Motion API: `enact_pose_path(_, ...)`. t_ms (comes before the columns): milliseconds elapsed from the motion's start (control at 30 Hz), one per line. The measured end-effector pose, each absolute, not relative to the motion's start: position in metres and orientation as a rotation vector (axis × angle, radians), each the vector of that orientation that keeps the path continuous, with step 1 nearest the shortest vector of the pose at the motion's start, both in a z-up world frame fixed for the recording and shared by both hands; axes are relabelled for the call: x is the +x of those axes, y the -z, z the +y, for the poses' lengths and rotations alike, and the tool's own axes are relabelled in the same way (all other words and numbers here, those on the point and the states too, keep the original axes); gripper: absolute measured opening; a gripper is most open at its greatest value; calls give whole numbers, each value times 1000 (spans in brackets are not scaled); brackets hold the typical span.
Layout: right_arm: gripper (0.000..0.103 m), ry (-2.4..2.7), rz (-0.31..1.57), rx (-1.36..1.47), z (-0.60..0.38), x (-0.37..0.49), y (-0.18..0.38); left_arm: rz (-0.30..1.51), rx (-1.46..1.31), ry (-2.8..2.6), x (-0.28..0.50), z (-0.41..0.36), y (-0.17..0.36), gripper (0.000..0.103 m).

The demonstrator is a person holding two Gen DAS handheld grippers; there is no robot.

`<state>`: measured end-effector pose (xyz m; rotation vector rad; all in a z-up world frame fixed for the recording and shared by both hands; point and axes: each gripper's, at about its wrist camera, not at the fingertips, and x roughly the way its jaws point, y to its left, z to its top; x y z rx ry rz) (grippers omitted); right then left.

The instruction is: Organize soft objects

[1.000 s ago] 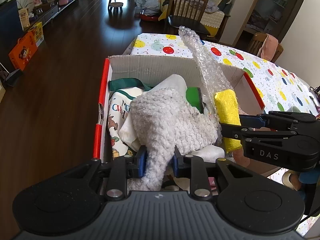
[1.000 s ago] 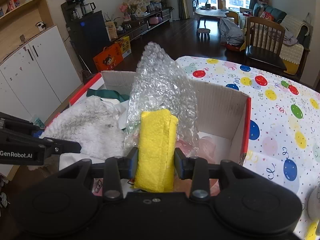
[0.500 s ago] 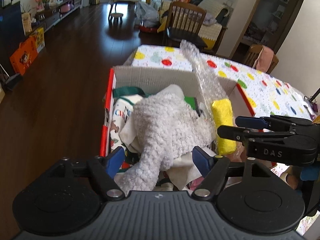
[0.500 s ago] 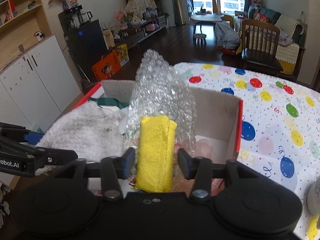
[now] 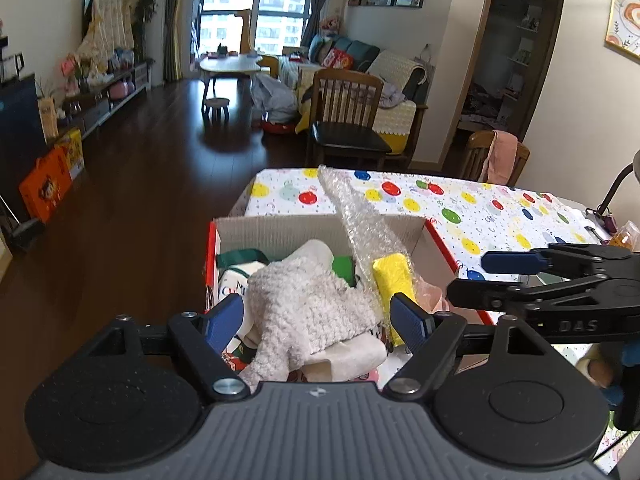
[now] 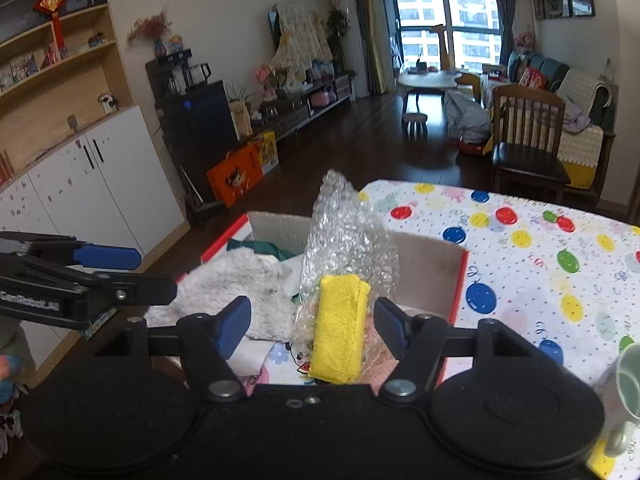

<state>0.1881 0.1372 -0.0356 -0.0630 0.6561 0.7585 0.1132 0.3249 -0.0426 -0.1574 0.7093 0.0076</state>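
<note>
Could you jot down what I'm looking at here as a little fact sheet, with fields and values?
Container: cardboard box on a table with a balloon-print tablecloth
In the box: fluffy grey cloth, yellow cloth, bubble wrap
Left gripper: open, fingers either side of the grey cloth, not touching it
Right gripper: open, yellow cloth lying between its fingers

A table with a white cloth [image 5: 460,216] full of red, blue, yellow and green dots holds the things. 1 cardboard box [image 5: 280,232] with red edges sits on it at the near corner, stuffed with soft things. A pale green cup [image 6: 628,384] stands on the cloth to the right. Beside the table is a dark wood floor [image 5: 140,200].
</note>
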Motion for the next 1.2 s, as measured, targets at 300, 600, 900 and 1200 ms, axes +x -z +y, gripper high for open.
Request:
enact_pose_path(300,82,-728,575,-24,102,165,17,644,-93,-9,101,293,25,86)
enact_pose_path(600,94,-721,519,5,57,148,6,597,-82,-14,90,244,14,95)
enact_pose_path(900,103,-696,485,29,15,135,1,535,-71,-29,75,196,4,102)
enact_pose_path(1200,103,-701,475,51,-6,122,3,525,-89,-73,61,168,-1,103)
